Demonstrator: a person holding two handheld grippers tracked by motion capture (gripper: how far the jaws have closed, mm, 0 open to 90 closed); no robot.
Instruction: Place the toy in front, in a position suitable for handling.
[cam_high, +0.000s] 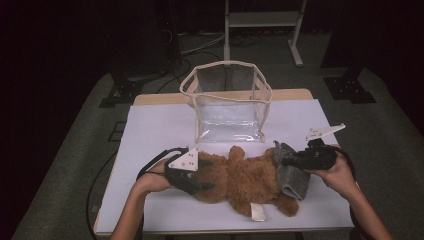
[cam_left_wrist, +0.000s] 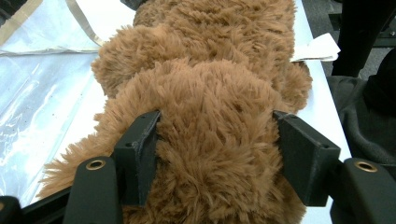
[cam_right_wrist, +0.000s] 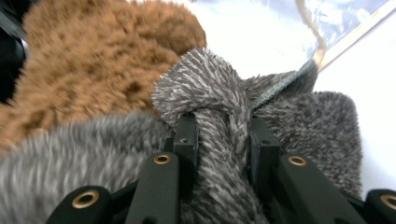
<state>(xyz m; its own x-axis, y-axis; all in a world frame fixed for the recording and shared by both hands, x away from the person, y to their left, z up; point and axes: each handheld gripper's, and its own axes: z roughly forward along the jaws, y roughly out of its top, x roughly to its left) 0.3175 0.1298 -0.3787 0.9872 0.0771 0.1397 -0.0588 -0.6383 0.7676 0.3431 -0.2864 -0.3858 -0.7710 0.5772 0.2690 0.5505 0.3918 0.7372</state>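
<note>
in the high view, a brown plush bear lies on its side across the near part of the white tabletop, its length running left to right. a grey fleece garment covers the bear's right end. a white tag sticks out from the bear toward the near edge. behind the bear, in the middle of the tabletop, stands a clear plastic bag with cream trim, open at the top. the left gripper comes in from the left and sits against the bear's left end, the person's left hand behind it. the right gripper reaches from the right onto the grey garment, held by the right hand.

in the left gripper view, the left gripper has its jaws on either side of a thick bulge of the bear's brown fur, and the pads press into the pile on both sides, so it is pinching the bear. the clear bag lies to the left and the tag shows at the upper right.

in the right gripper view, the right gripper has its jaws drawn close together on a bunched fold of the grey garment, pinching it. the brown bear lies just behind, at the upper left, touching the garment.
</note>
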